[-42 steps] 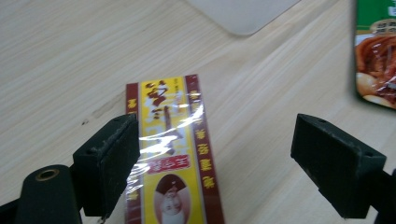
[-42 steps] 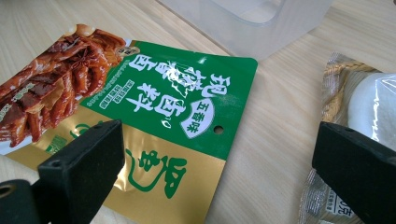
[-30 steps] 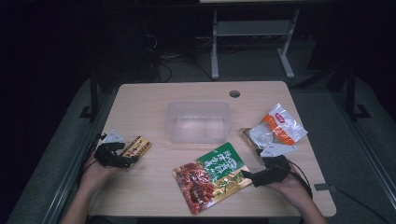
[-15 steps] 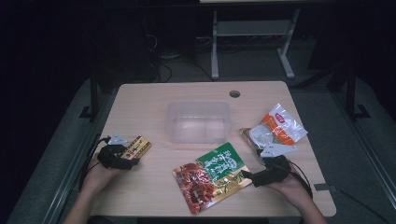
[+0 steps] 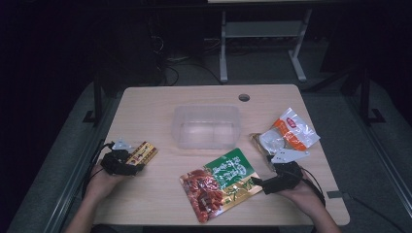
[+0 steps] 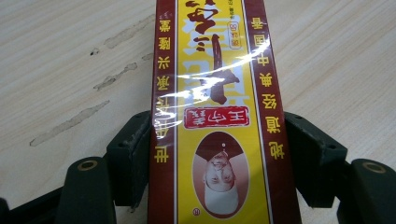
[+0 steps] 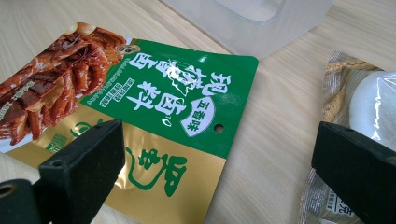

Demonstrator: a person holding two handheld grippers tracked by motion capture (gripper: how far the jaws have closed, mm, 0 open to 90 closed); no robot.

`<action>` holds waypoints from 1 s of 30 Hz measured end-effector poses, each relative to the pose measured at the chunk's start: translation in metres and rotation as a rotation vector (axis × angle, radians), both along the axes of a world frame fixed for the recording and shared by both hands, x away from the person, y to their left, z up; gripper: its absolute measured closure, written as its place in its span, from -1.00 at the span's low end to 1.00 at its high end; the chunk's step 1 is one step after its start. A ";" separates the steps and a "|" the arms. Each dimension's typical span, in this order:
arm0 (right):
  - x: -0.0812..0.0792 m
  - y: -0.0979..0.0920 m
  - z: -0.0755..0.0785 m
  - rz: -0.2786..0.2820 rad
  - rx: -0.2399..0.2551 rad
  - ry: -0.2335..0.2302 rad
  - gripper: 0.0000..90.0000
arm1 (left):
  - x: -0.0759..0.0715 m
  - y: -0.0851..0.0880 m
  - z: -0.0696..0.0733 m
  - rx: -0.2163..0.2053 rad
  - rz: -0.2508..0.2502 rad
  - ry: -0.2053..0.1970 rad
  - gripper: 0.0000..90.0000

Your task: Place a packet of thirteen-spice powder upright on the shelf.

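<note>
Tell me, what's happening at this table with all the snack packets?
A person works with a handheld gripper in each hand. The left gripper has its jaws around a red-and-yellow packet lying on the wooden table. The right gripper is open at the edge of a green and gold food pouch. A clear plastic tub sits in the middle, apparently empty, with an orange and white packet on its right.

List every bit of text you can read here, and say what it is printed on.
"王中王": red label on the yellow-and-red packet, upside down in the left gripper view.
"五香味": white patch on the green pouch, tilted in the right gripper view.
The rest of the print on both, and on the orange-and-white bag, is too small, glared or blurred to read for sure.
</note>
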State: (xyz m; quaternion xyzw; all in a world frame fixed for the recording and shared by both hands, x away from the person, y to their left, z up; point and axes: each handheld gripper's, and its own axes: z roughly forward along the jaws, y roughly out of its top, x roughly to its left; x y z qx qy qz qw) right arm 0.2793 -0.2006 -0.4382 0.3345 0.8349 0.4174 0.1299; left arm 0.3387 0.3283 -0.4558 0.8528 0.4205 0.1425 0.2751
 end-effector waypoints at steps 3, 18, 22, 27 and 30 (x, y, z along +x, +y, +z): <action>0.000 0.000 0.000 0.001 0.000 0.000 -0.94 | 0.000 0.001 0.000 -0.016 -0.003 0.008 -0.31; -0.002 0.002 0.004 0.073 0.013 0.038 -0.88 | -0.011 -0.013 0.020 -0.122 -0.112 -0.042 -0.30; -0.003 0.005 0.007 0.103 0.023 0.054 -0.88 | -0.014 -0.018 0.024 -0.142 -0.154 -0.046 -0.30; -0.003 0.006 0.006 0.127 0.033 0.060 -0.87 | -0.021 -0.030 0.029 -0.191 -0.229 -0.055 -0.30; -0.002 0.006 0.006 0.142 0.044 0.060 -0.86 | -0.025 -0.041 0.033 -0.204 -0.286 -0.056 -0.30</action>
